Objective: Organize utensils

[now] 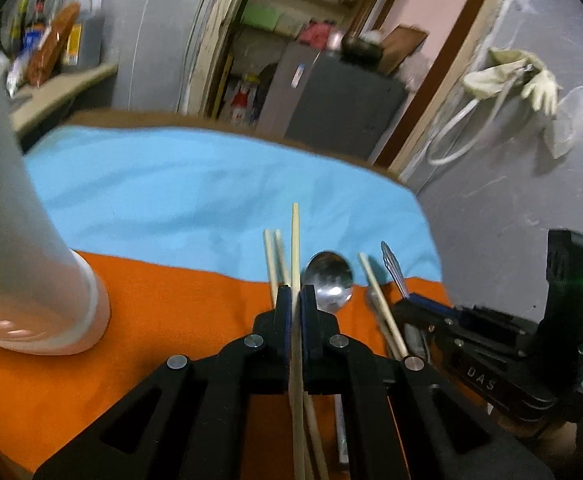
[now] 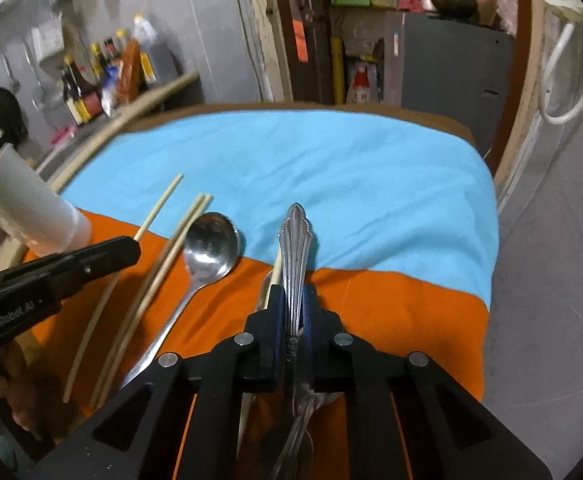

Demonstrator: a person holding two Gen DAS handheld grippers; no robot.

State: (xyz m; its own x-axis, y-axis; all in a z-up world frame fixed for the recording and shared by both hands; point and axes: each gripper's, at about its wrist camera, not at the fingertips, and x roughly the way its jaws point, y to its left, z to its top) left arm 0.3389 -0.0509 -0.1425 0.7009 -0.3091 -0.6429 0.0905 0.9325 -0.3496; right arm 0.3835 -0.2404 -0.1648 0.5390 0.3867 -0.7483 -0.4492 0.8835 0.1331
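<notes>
Both wrist views look steeply down, close over the orange cloth; both share the spoon.

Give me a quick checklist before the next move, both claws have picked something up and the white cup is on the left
1. Left claw shut on a chopstick: ok.
2. Right claw shut on the fork handle: ok.
3. Fork alone in the grip: cannot tell, a chopstick lies close beside it.
4. Cup upright on the orange cloth: ok.
5. Cup mouth free: cannot tell, out of frame.
6. Spoon clear of both claws: ok.
</notes>
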